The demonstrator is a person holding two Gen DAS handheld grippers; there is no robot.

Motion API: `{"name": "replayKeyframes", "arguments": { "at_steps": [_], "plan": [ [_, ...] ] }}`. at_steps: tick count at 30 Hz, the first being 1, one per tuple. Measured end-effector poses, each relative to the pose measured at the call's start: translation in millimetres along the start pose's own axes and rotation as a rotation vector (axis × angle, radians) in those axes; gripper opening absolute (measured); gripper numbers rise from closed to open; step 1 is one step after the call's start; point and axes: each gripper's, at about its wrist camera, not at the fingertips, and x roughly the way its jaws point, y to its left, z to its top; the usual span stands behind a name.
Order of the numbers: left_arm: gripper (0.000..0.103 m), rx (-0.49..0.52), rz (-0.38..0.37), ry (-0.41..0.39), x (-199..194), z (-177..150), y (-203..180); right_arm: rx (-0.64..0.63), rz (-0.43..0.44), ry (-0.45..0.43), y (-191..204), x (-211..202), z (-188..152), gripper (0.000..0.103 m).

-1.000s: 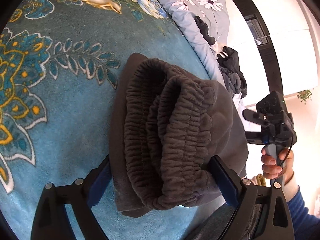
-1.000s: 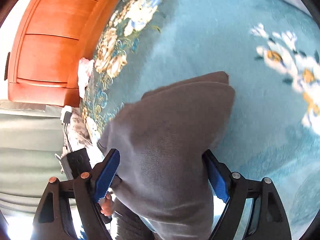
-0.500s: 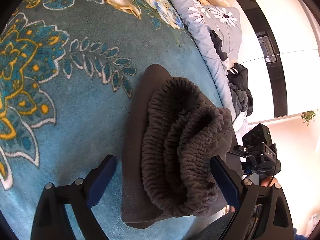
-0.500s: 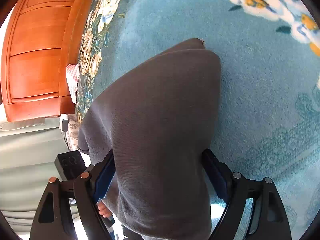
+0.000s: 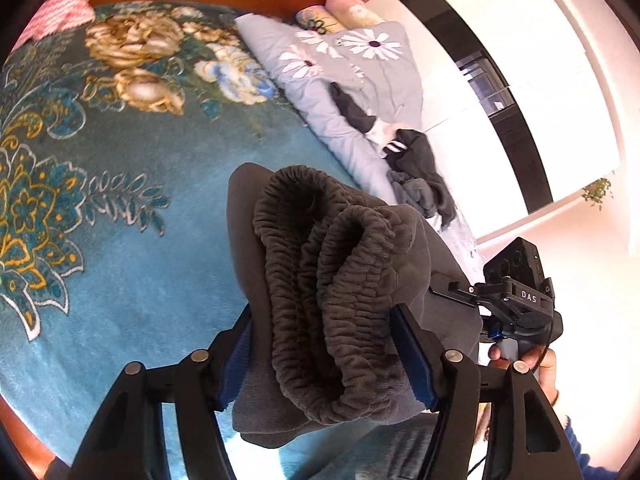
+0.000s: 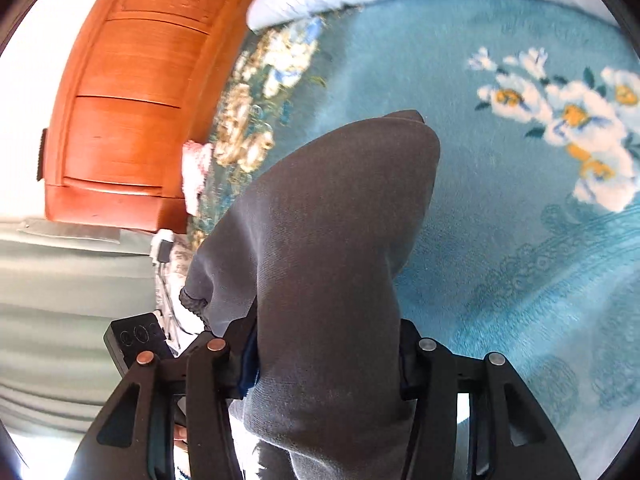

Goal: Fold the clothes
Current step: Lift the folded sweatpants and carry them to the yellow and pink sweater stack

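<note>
Dark grey trousers (image 5: 340, 260), folded into a thick bundle, hang between my two grippers above a teal flowered blanket (image 5: 140, 240). The gathered waistband end sits in my left gripper (image 5: 324, 344). Its jaws are closing, and both blue pads press the cloth. In the right wrist view the smooth folded end of the trousers (image 6: 340, 200) fills my right gripper (image 6: 326, 356). Those jaws are closing too, with the pads against the fabric on both sides. The far corner still rests on the blanket (image 6: 500, 240).
A grey quilt with white daisies (image 5: 360, 80) lies along the far side, with a heap of dark clothes (image 5: 420, 168) on it. An orange wooden headboard (image 6: 120, 100) and a pink cloth (image 6: 196, 168) stand at the bed's end. A hand (image 5: 540, 364) holds the other gripper.
Both pairs of jaws have closed in from wide open onto the trousers. Both grippers have risen, the left one more, and more of the bed shows.
</note>
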Motion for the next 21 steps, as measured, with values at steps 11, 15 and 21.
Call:
{"name": "replayKeyframes", "arguments": {
  "at_steps": [11, 15, 21],
  "plan": [
    [0.068, 0.361, -0.188, 0.081, 17, -31, -222, -0.055, -0.013, -0.27, 3, -221, -83, 0.052],
    [0.068, 0.481, -0.27, 0.201, 56, -69, -301, -0.002, -0.07, -0.373, -33, -305, -140, 0.052],
    [0.068, 0.608, -0.37, 0.386, 116, -140, -417, 0.114, -0.159, -0.515, -101, -414, -242, 0.052]
  ]
}}
